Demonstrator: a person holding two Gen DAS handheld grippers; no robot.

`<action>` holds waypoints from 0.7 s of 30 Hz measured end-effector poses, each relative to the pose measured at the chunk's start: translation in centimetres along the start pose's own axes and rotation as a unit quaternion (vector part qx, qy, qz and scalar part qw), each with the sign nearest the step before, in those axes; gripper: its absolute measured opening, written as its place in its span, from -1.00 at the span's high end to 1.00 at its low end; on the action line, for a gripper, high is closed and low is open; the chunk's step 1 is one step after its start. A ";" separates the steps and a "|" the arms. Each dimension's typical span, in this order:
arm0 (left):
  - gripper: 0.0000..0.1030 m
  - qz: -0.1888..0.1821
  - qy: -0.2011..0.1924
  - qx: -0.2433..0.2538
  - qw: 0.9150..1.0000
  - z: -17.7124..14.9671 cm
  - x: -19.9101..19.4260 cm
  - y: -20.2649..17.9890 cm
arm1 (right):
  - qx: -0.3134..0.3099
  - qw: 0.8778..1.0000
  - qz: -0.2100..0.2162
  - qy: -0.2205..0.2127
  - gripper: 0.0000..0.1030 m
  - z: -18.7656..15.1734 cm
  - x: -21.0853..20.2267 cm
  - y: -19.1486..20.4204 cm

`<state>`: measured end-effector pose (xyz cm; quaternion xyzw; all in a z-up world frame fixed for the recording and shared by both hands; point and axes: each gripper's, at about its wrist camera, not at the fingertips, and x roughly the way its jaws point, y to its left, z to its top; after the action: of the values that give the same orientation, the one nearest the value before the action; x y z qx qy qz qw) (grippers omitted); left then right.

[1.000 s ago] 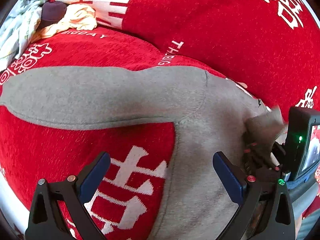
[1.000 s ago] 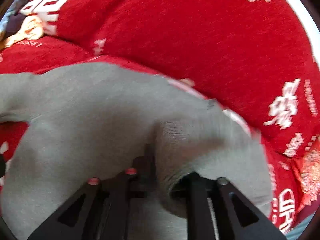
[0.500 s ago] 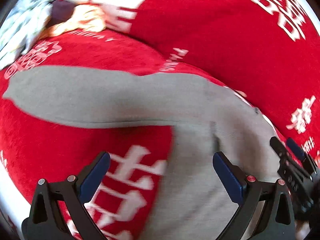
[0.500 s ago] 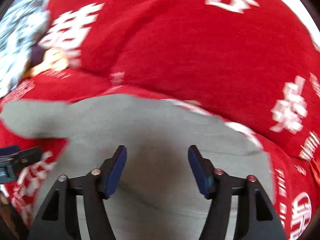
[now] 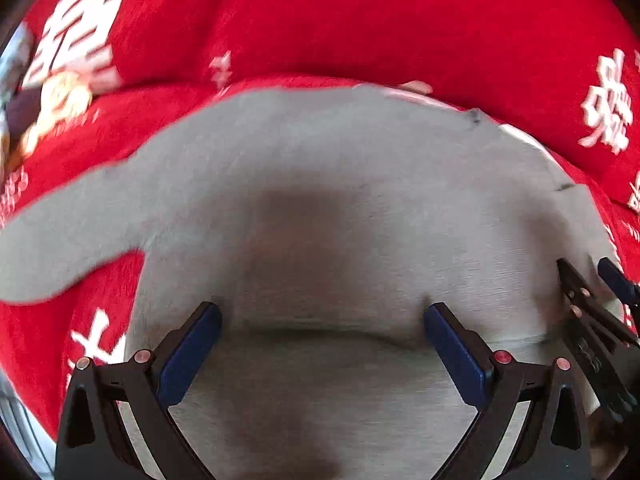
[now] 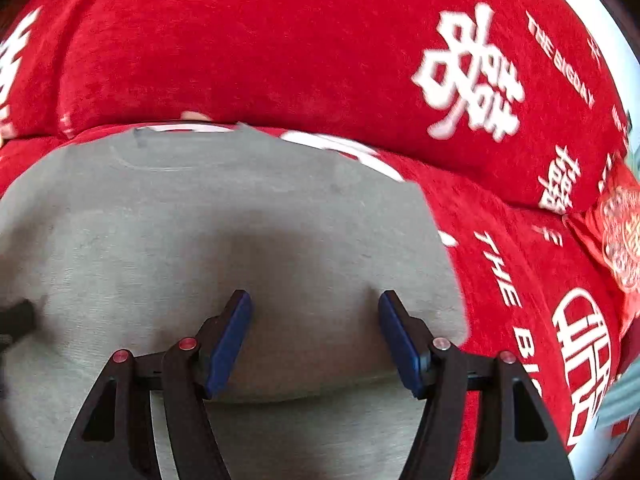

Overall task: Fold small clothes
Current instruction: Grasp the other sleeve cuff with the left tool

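A grey long-sleeved top (image 5: 340,184) lies flat on the red cover; one sleeve stretches to the left (image 5: 60,240). A folded edge runs across it just in front of both grippers (image 5: 320,330). It also fills the left and middle of the right wrist view (image 6: 240,220). My left gripper (image 5: 320,316) is open and empty, low over the middle of the top. My right gripper (image 6: 314,304) is open and empty over the top's right part; it also shows at the right edge of the left wrist view (image 5: 592,284).
The red cover with white characters (image 6: 280,40) rises as a cushion behind the top. A pile of other clothes (image 5: 52,104) lies at the far left. A red patterned item (image 6: 620,232) sits at the right edge.
My right gripper let go of the grey fabric it was shut on and opened. Both grippers moved to the right over the top's body, and the fold now lies flat.
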<state>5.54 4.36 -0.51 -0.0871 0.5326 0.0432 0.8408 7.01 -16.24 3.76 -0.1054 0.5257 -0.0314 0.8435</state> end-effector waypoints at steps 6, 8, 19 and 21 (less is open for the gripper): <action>-0.99 0.022 -0.038 -0.062 0.997 -1.0 -3.2 6.6 | -0.055 0.995 0.076 -0.047 -0.36 -1.0 -3.5 5.4; -0.99 0.028 -0.044 -0.104 0.993 -1.6 -4.0 10.0 | -0.063 0.993 0.090 -0.053 -0.36 -1.5 -4.3 7.2; -0.99 0.029 -0.107 -0.383 0.917 -7.9 -6.9 33.4 | -0.126 0.986 0.095 -0.062 -0.39 -2.8 -4.5 12.0; -0.99 0.007 -0.130 -0.423 0.897 -8.8 -7.0 37.1 | -0.126 0.986 0.088 -0.064 -0.39 -2.9 -4.7 12.3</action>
<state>-11.42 39.22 -1.57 -0.4239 0.3508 0.2812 0.7862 1.58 -3.85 4.05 -0.1662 0.4773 0.1162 0.8550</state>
